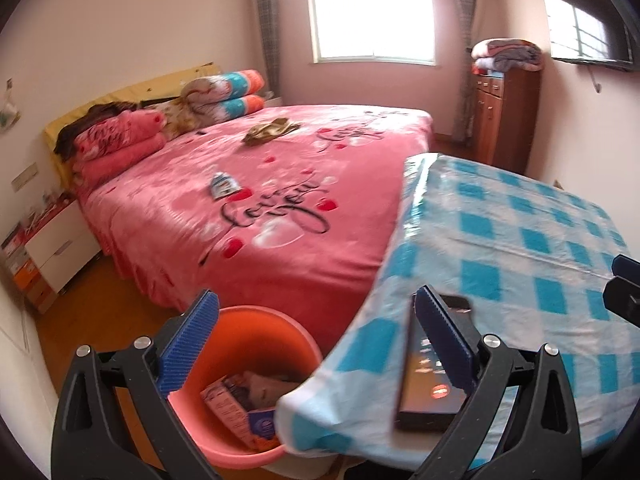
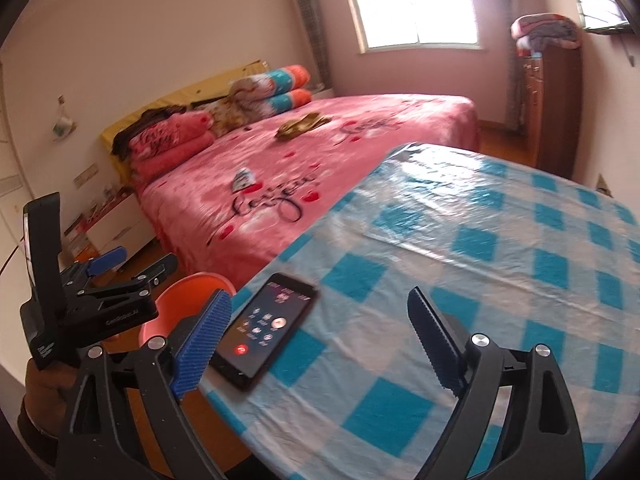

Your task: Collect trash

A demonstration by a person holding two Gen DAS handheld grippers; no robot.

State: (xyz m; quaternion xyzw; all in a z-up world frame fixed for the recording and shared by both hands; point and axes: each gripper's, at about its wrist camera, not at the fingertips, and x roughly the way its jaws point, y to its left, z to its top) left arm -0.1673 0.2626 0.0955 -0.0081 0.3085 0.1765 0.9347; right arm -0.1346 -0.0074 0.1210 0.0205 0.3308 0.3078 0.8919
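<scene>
An orange bucket (image 1: pixel 256 344) stands on the floor between the bed and the table, with paper packaging (image 1: pixel 236 408) inside; its rim shows in the right wrist view (image 2: pixel 188 292). A small white-blue wrapper (image 1: pixel 224 186) lies on the pink bedspread, also in the right wrist view (image 2: pixel 243 179). An olive crumpled item (image 1: pixel 272 130) lies farther up the bed. My left gripper (image 1: pixel 316 344) is open and empty above the bucket and table corner. My right gripper (image 2: pixel 320 332) is open and empty above the table. The left gripper also shows in the right wrist view (image 2: pixel 132 266).
A table with a blue-checked plastic cloth (image 1: pixel 520 240) fills the right. A lit phone (image 1: pixel 432 372) lies near its edge, also in the right wrist view (image 2: pixel 268 320). The pink bed (image 1: pixel 280 208) has folded quilts at its head. A white nightstand (image 1: pixel 56 248) and wooden cabinet (image 1: pixel 504 116) stand by the walls.
</scene>
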